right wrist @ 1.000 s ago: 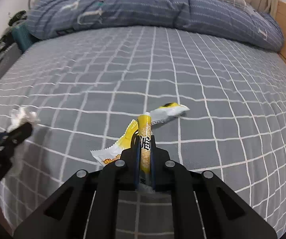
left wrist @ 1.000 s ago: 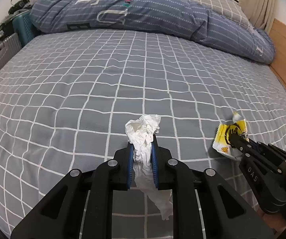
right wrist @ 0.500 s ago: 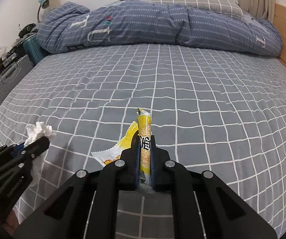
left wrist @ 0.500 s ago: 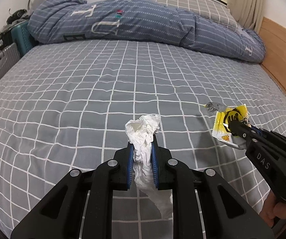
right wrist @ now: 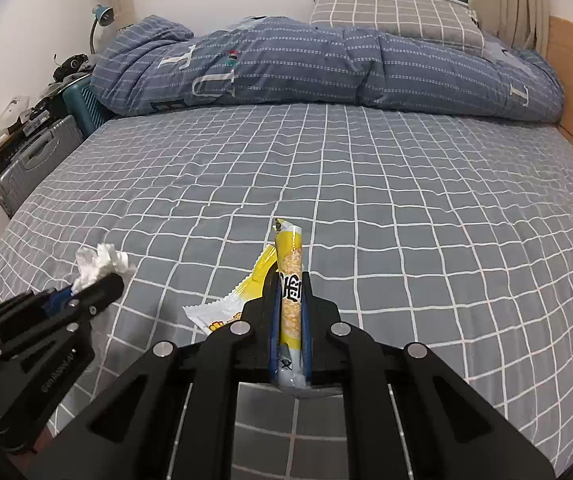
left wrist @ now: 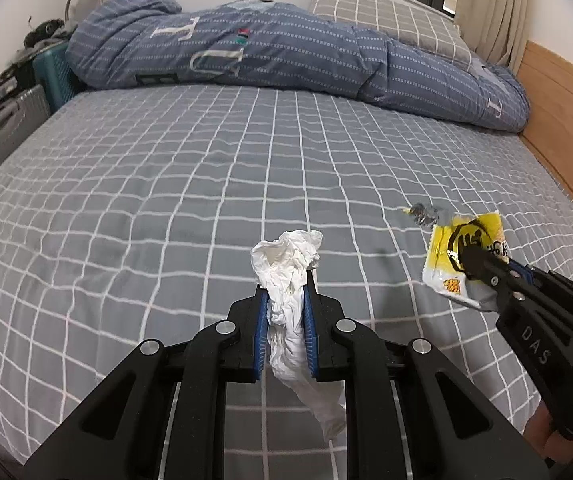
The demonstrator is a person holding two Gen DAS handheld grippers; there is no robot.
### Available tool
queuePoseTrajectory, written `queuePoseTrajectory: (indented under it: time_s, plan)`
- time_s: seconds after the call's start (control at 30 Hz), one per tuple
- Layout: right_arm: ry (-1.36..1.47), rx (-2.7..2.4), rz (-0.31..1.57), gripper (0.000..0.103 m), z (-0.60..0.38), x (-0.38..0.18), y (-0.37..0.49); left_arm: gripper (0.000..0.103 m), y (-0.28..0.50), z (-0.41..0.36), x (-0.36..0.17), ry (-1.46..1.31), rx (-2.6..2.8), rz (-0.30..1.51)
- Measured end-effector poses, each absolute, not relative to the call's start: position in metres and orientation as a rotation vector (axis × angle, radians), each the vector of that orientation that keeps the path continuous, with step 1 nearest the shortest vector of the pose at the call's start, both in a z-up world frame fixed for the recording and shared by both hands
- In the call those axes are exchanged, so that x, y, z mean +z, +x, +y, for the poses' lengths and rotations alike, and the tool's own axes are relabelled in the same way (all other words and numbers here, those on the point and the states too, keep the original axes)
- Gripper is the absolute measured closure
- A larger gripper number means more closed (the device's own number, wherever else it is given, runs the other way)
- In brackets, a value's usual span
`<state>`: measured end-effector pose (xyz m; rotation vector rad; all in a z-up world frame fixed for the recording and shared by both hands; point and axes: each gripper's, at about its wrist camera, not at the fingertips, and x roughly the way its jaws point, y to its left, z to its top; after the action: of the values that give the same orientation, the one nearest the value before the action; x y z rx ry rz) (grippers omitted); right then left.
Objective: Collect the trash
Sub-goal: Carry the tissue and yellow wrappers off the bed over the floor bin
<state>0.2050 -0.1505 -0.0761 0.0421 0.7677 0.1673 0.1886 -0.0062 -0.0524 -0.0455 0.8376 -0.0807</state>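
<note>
Trash is getting pinched above the checked bed [left wrist: 190, 184]: left gripper [left wrist: 286, 292] is clamping a crumpled tissue [left wrist: 286, 260], right gripper [right wrist: 288, 300] is squeezing a yellow snack wrapper [right wrist: 290, 268].

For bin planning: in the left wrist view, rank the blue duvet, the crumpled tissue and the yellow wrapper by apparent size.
1. blue duvet, by far
2. crumpled tissue
3. yellow wrapper
The last two look close; the tissue is nearer the camera, so their order is unsure.

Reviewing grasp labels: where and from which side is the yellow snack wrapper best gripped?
Mid-body, across its two broad faces, entering from a side edge: the yellow snack wrapper is flat and limp. The right gripper holds it so.
</note>
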Motion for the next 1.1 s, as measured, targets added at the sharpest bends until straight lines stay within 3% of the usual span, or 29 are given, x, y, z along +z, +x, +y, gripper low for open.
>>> queuePoseTrajectory:
  time_s: [1.1]
  plan:
    - [-0.026, 0.179, 0.752, 0.095, -0.151, -0.063, 0.137, 0.088, 0.119, -0.023, -0.053, -0.023, -0.124, 0.84]
